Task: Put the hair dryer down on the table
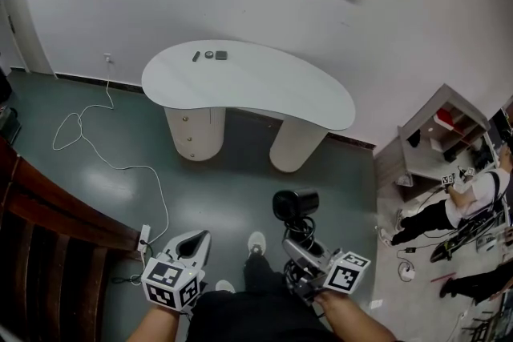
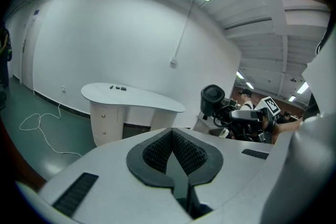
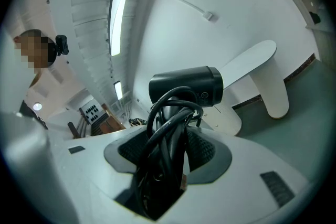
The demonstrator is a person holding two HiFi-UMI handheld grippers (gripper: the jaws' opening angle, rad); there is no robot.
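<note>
Now clamped at hair dryer [image 3: 186, 86] handle plus cord [image 3: 167, 120] by right gripper [image 3: 168, 147]; likely top-heavy, rigid. Closed left gripper [image 2: 173, 157] empty.

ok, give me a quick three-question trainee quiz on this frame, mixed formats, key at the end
1. True or false: the hair dryer already lies on the white table.
2. Pick one. What is the right gripper doing?
A) standing open and empty
B) gripping the hair dryer's handle together with its bundled cord
C) holding a tool taken from the floor
3. Short answer: how many small dark items lie on the table top?

Key: 1 false, it is held out in front of the table, apart from it. 2 B. 3 three.
</note>
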